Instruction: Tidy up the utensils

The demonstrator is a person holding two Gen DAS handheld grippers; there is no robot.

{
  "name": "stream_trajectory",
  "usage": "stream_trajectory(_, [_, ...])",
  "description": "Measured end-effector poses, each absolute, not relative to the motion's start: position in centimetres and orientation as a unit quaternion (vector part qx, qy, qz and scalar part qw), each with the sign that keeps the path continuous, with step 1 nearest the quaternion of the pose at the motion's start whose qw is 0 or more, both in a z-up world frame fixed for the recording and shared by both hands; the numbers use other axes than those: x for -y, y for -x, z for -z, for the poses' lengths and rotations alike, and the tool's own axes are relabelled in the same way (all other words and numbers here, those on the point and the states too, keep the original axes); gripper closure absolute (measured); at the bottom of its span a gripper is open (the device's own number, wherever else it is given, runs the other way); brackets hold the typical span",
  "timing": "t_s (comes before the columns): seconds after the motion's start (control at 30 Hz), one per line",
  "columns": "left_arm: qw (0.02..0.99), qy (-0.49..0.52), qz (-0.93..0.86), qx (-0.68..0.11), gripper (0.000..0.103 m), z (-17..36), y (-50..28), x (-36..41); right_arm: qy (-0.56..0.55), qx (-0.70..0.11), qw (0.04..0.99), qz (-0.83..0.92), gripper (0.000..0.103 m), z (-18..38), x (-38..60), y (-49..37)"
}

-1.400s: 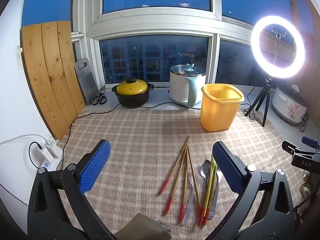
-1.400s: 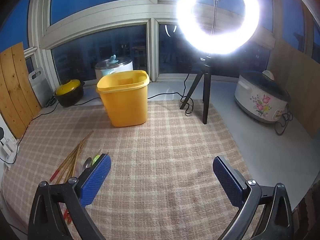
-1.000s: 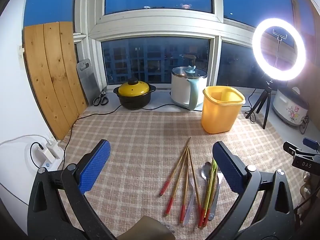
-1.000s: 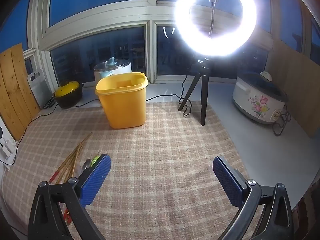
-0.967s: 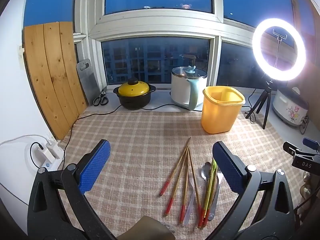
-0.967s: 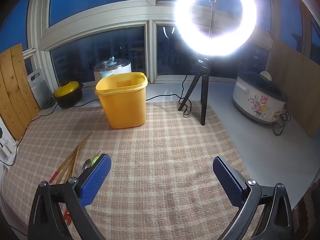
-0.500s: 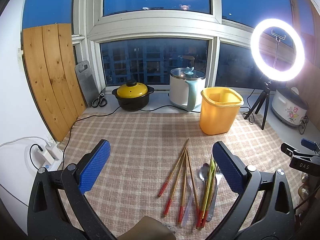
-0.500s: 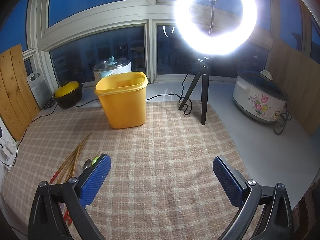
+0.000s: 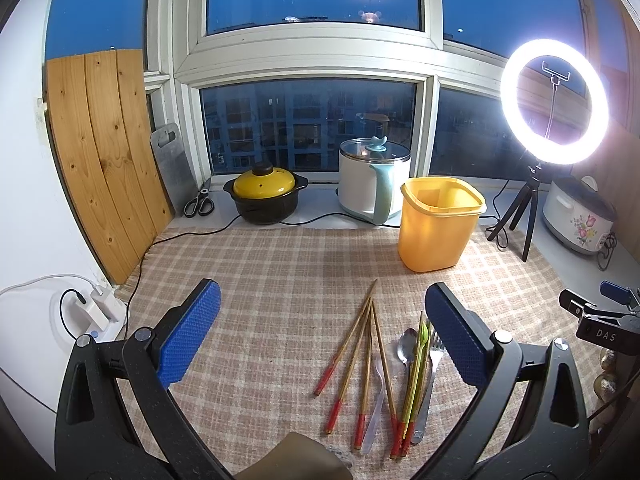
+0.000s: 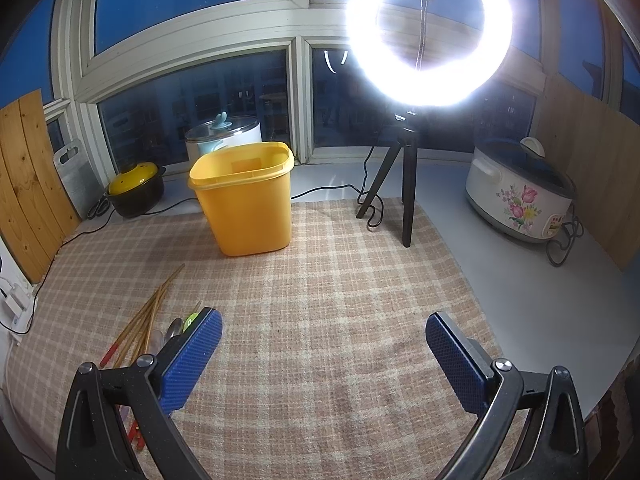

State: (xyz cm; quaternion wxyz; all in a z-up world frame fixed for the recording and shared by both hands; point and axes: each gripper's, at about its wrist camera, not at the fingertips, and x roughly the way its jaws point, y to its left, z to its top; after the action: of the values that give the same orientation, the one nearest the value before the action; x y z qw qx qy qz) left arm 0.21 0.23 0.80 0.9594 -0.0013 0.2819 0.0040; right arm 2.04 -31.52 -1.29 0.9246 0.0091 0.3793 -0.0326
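Note:
Several red-tipped wooden chopsticks point(image 9: 356, 356) lie on the checked cloth with a metal spoon point(image 9: 407, 350), a clear plastic spoon point(image 9: 376, 408), green chopsticks point(image 9: 416, 376) and a fork point(image 9: 430, 384). An empty yellow bin point(image 9: 438, 224) stands upright behind them. My left gripper point(image 9: 322, 336) is open and empty, held above the cloth with the utensils near its right finger. My right gripper point(image 10: 322, 356) is open and empty; the chopsticks point(image 10: 140, 324) and spoon point(image 10: 174, 328) lie at its left finger, the bin point(image 10: 244, 200) is ahead left.
A lit ring light on a tripod point(image 10: 404, 184) stands at the cloth's back right. A floral cooker point(image 10: 520, 200), a white pot point(image 9: 374, 184), a black pot with yellow lid point(image 9: 266, 196), scissors point(image 9: 198, 202) and wooden boards point(image 9: 104, 152) line the sill and walls. A charger point(image 9: 96, 308) sits left.
Both views shift only slightly as the grippers drift. The utensils and bin have not moved, and both grippers stay open.

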Motion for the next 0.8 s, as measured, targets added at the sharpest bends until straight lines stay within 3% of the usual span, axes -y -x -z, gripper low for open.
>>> stream_trajectory(0.8, [0.96, 0.001, -0.003, -0.281, 0.0, -1.47, -0.24, 0.56, -0.012, -0.384, 0.923, 0.032, 0.0, 1.66, 31.42, -2.11])
